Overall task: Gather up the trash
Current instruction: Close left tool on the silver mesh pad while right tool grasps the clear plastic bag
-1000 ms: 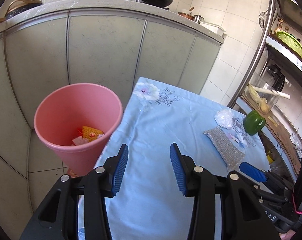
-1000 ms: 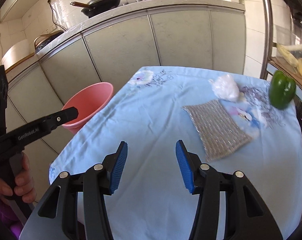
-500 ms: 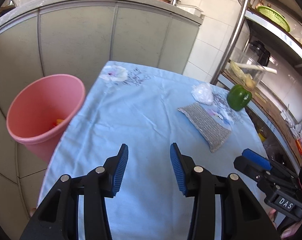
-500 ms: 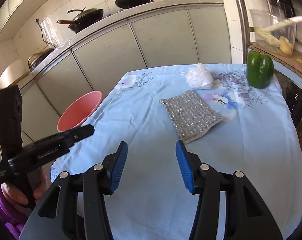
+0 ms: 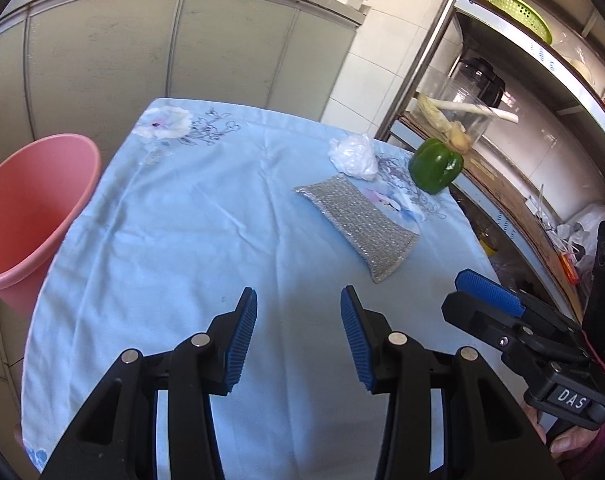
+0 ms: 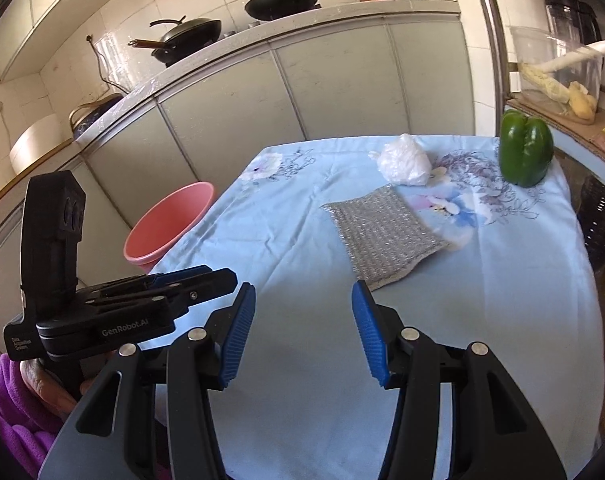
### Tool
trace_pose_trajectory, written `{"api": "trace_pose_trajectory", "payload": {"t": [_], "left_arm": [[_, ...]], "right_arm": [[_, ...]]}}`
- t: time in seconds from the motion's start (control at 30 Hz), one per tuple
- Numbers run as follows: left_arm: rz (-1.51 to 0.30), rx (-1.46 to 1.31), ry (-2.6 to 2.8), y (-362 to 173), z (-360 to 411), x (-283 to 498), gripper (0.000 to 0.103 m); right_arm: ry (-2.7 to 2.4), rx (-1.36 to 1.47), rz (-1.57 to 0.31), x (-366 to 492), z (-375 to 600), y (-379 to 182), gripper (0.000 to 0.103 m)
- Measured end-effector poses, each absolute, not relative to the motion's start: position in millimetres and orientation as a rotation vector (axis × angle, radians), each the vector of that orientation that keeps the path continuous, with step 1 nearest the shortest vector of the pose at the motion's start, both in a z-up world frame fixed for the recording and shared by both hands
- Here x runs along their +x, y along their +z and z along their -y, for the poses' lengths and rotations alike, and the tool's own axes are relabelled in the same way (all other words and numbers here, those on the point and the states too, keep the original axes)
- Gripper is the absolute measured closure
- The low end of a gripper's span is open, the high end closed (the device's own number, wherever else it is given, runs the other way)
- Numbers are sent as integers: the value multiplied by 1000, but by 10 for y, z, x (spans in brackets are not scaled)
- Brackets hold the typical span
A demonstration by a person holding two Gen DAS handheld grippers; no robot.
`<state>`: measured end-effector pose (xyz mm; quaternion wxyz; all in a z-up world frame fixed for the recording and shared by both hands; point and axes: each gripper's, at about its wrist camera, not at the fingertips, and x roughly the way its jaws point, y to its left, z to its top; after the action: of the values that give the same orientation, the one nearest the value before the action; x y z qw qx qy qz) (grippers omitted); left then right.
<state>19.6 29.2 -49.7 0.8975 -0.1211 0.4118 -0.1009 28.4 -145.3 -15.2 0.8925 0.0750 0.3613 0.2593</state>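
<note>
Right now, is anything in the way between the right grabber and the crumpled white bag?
Partly: the silver scrubbing pad lies flat between the right gripper and the crumpled white bag. It's low, so reaching over looks easy.

The left gripper (image 5: 298, 328) and the right gripper (image 6: 302, 328) were both held level side by side, each with its blue-padded jaws spread apart and empty, gripped by hands in purple sleeves.
</note>
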Motion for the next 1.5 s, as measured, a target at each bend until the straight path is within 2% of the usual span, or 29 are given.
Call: {"api": "trace_pose_trajectory", "payload": {"t": [0.3,0.73,0.87,0.93,0.97,1.0,1.1,1.5], "left_arm": [[-892,-262,-278,-426,-58,764,60],[-988,-361,-193,-839,82,1558,61],[-969,-357,-178,-850,107,1632,67],[-971,-368,-178,-865,107,1657,80],[-973,-371,-182,-874,107,1667,92],[-974,-374,-187,-882,107,1670,94],[-957,-377,-205,-849,77,1627,97],[-820,-345,-176,-423,-445,1126,97]], "right_arm": [[472,124,-689,325,1587,-91,52],[432,126,-702,534,1717,-103,52],[419,133,-716,612,1752,-122,52],[413,142,-721,651,1773,-126,52],[410,145,-723,675,1784,-127,52],[404,150,-726,708,1799,-125,52],[384,155,-731,814,1841,-110,52],[385,208,-795,1699,1724,-131,52]]}}
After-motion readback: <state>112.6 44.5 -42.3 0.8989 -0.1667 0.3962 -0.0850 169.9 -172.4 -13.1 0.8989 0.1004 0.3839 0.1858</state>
